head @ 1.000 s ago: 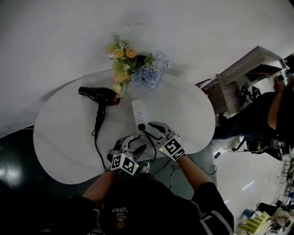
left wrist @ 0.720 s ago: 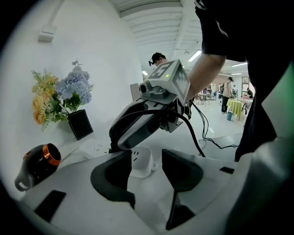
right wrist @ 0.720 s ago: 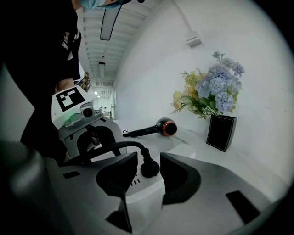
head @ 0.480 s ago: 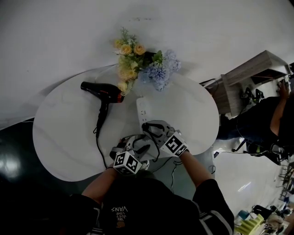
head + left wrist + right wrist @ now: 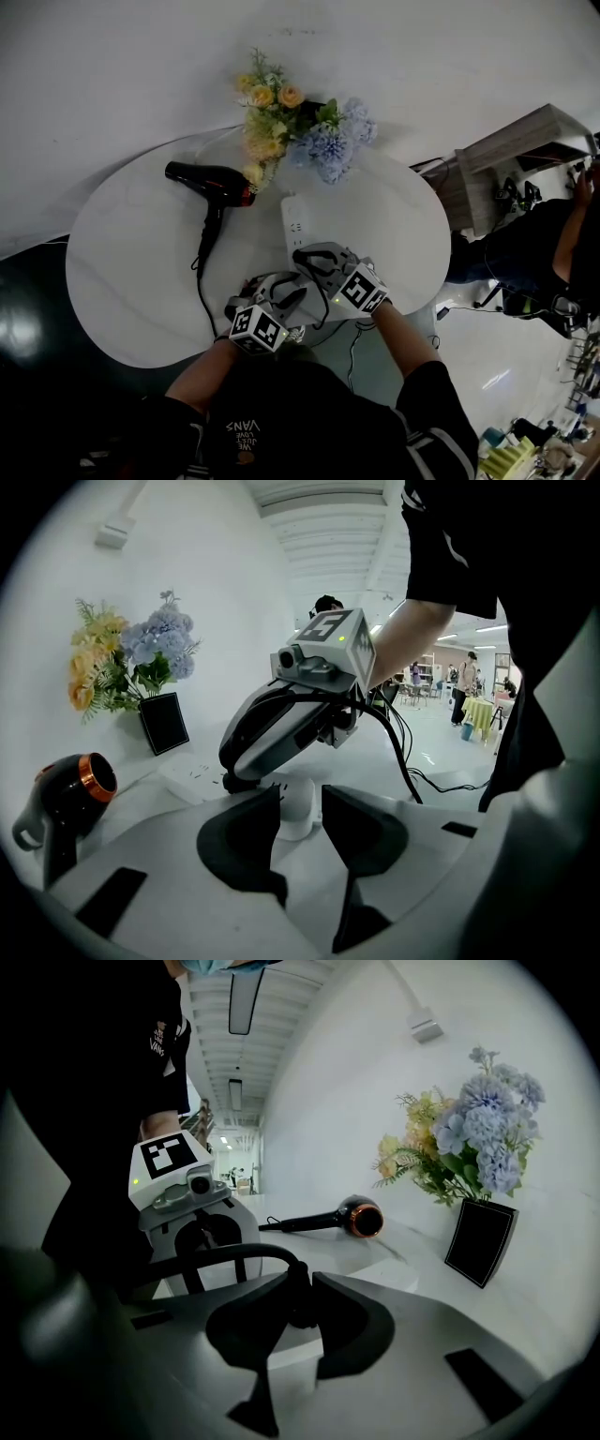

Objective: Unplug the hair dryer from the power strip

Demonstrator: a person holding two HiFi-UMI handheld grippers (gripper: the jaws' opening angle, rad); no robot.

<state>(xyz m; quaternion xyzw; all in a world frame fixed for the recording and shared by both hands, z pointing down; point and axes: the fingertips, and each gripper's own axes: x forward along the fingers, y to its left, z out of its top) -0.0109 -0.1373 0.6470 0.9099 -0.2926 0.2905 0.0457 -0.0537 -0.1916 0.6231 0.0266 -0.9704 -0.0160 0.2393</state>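
Right gripper view has your right hand-held gripper [image 5: 300,1277] closing on the black plug [image 5: 301,1305], apparently still seated in the power strip [image 5: 296,810], whose near end stands between your left hand-held gripper's [image 5: 300,793] closing jaws. Only the pull seems left; the hair dryer [image 5: 208,183] lies well apart on the bench [image 5: 122,281], flowers [image 5: 300,131] beyond, nothing obstructing.

Glossy black plastic hair dryer [image 5: 208,178]; smooth white table [image 5: 122,272]; matt white power strip [image 5: 298,218].
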